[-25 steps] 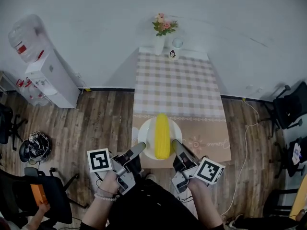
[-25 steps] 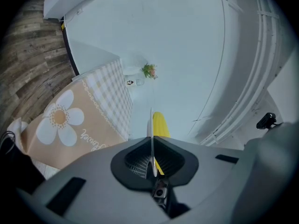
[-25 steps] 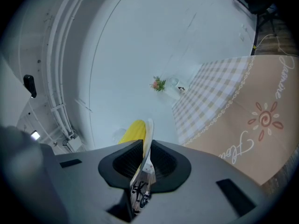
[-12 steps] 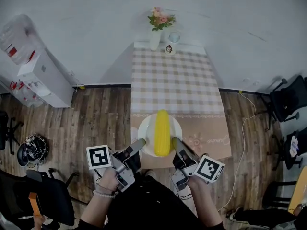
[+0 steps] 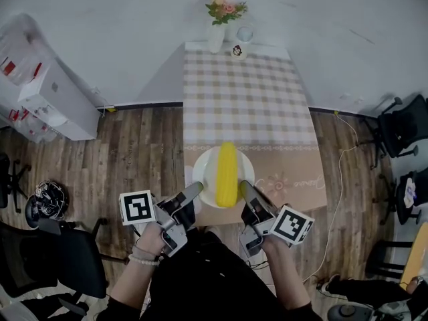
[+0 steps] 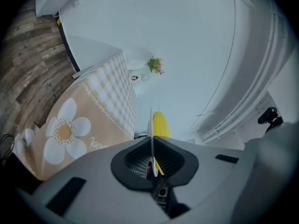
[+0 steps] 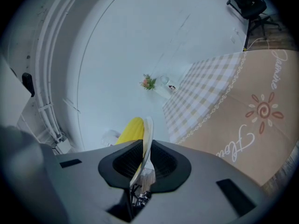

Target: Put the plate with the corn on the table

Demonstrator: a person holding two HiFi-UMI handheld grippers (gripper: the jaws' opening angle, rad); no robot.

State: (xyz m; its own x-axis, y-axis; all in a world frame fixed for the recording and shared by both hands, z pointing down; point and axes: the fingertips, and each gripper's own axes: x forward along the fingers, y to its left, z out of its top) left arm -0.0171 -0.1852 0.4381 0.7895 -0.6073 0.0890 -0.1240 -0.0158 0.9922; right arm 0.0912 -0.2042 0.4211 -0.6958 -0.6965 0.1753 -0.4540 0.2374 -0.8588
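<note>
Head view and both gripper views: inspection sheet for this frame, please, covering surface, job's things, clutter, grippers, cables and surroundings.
Surface: table, checked top with a tan near end, mostly bare.
Job's things: white plate carrying the corn, over the table's near end; contact with the table cannot be told.
Clutter: flower vase, cup, figurine at the far end.
Grippers: left gripper and right gripper each shut on the plate's rim.
Cables: white cable on the floor, right of the table.
Surroundings: water dispenser, office chair.
</note>
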